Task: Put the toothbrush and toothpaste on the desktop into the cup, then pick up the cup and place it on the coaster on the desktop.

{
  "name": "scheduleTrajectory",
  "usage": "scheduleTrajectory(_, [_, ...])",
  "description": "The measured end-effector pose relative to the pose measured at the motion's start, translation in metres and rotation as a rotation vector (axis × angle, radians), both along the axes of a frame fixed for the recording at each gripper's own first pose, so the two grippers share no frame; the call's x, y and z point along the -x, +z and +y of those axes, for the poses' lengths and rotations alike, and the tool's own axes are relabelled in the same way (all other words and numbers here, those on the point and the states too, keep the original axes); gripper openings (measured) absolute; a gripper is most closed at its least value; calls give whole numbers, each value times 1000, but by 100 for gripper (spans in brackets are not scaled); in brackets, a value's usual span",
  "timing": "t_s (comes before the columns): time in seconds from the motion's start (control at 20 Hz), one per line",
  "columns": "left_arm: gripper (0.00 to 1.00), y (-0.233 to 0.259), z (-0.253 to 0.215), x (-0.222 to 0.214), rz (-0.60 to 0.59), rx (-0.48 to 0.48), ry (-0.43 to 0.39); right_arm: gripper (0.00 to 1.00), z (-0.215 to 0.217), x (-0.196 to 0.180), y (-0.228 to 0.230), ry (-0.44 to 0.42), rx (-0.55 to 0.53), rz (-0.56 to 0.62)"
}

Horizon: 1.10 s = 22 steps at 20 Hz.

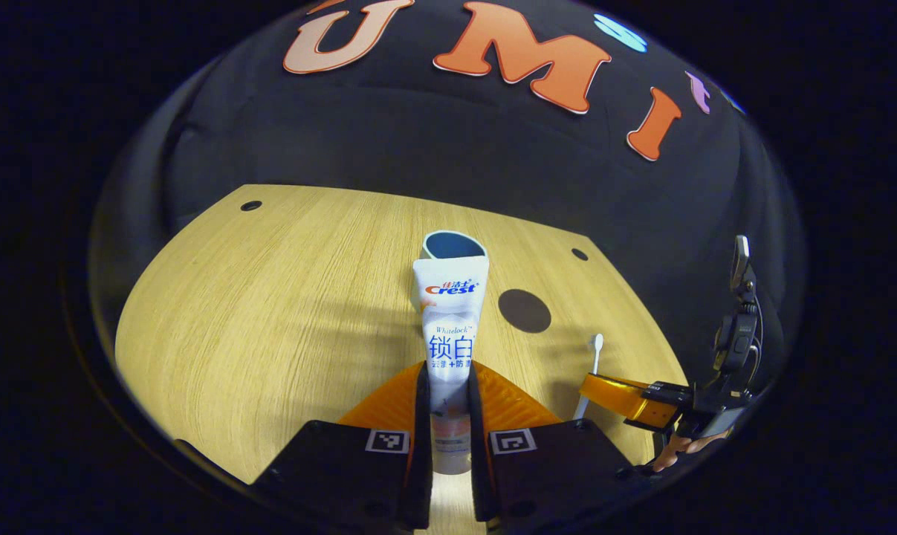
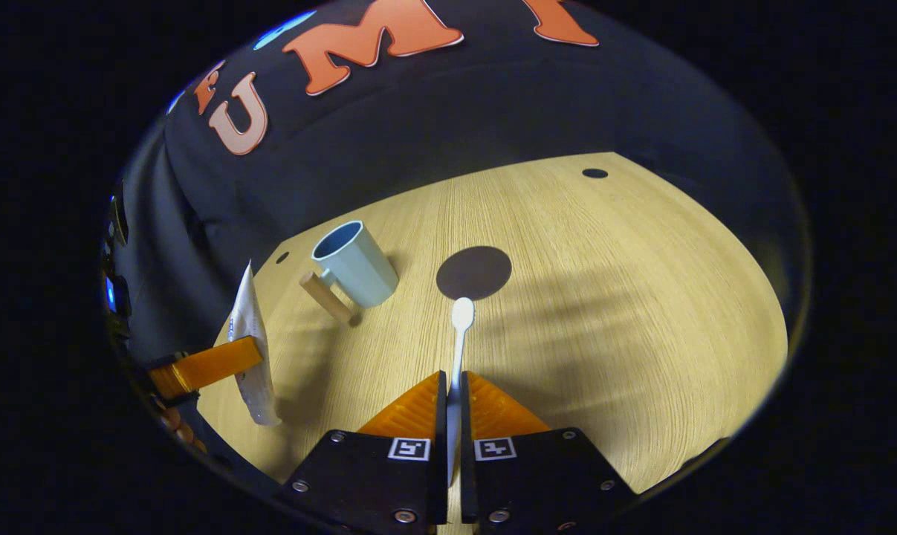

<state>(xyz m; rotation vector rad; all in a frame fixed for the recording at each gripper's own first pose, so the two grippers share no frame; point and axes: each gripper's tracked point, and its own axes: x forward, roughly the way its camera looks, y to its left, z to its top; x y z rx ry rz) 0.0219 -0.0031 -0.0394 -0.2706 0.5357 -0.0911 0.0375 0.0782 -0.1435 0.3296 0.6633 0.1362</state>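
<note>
My left gripper is shut on a white toothpaste tube, held off the wooden desktop with its flat end toward the pale blue cup just beyond. That cup stands upright with a wooden handle. My right gripper is shut on a white toothbrush, whose head points at the dark round coaster. The left gripper with the tube shows at the left of the right gripper view. The right gripper holding the toothbrush shows at the right of the left gripper view, near the coaster.
Small dark holes mark the desktop near its far corners. The black cloth wall rises right behind the desk's far edge. A person's fingers hold the right gripper's handle.
</note>
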Motion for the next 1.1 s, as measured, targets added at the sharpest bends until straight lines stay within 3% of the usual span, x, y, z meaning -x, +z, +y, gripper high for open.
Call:
scheduleTrajectory(0.25, [25, 28, 8, -20, -138, 6, 33, 7, -4, -2, 24, 14, -17, -109])
scheduleTrajectory(0.75, [26, 59, 9, -54, -290, 74, 62, 7, 3, -7, 75, 43, 7, -361])
scheduleTrajectory(0.9, [26, 58, 10, -67, -299, 87, 69, 7, 7, -14, 79, 57, 71, -394])
scheduleTrajectory(1.1, [26, 78, 16, -87, -376, 75, 86, 7, 13, -16, 89, 66, 59, -427])
